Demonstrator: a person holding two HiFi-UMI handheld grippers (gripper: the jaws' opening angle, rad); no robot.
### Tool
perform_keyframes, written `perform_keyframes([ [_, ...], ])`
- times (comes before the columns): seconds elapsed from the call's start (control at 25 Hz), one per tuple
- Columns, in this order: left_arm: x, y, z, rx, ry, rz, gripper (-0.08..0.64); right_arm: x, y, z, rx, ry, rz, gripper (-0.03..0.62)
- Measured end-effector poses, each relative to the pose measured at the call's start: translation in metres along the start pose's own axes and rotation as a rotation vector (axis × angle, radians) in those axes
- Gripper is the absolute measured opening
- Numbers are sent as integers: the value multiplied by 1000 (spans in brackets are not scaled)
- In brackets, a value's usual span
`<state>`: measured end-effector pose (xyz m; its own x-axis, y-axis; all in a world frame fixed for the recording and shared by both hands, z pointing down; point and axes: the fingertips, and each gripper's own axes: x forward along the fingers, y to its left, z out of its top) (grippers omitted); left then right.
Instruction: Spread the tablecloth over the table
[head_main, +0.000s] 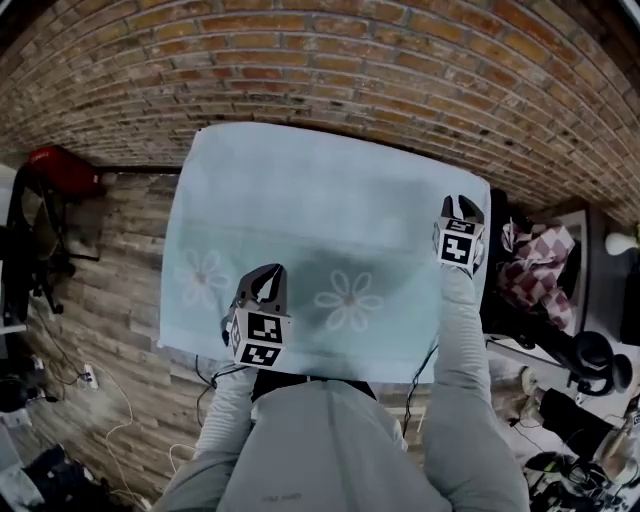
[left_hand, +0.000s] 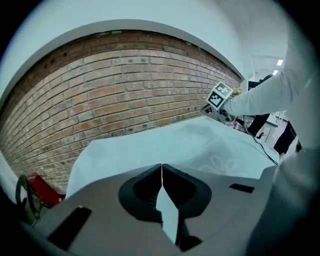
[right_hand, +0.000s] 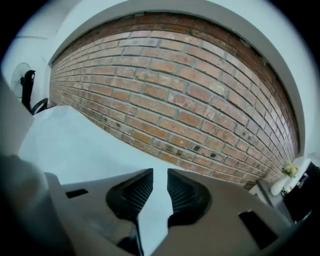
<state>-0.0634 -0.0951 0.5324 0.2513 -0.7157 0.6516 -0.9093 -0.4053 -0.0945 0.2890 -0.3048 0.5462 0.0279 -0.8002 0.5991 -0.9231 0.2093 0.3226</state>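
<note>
The pale blue tablecloth (head_main: 330, 190) lay spread flat in the middle of the frame. It covered the table from the near edge up to the foot of the brick wall (head_main: 330, 60). Two faint flower prints showed on it, one (head_main: 348, 298) near the centre bottom and one (head_main: 203, 275) to its left.

Two grippers hung over it. The left gripper (head_main: 266, 285) was over the near edge with its jaws closed tip to tip. Whether any cloth was caught there, I could not tell. The right gripper (head_main: 462, 208) was over the right edge, its jaws a narrow gap apart and gripping nothing.

Nothing stood on the cloth. A single red object (head_main: 60, 165) sat at the upper left on the wooden floor (head_main: 110, 270). One chequered fabric (head_main: 540, 265) lay off to the right, and cables (head_main: 90, 400) trailed at the lower left.
</note>
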Motion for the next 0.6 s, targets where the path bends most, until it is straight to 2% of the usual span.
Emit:
perform_keyframes([
  [0.2,-32,57,-40,-72,28,61,26,-48,115,13,-21,-47,163,71],
  [0.44,-76,141,-116,-182,122,141,26,-107,275,29,-108,-88,387,69],
  [0.6,-97,193,-164,-254,157,177,36,-141,360,41,-137,-112,485,69],
])
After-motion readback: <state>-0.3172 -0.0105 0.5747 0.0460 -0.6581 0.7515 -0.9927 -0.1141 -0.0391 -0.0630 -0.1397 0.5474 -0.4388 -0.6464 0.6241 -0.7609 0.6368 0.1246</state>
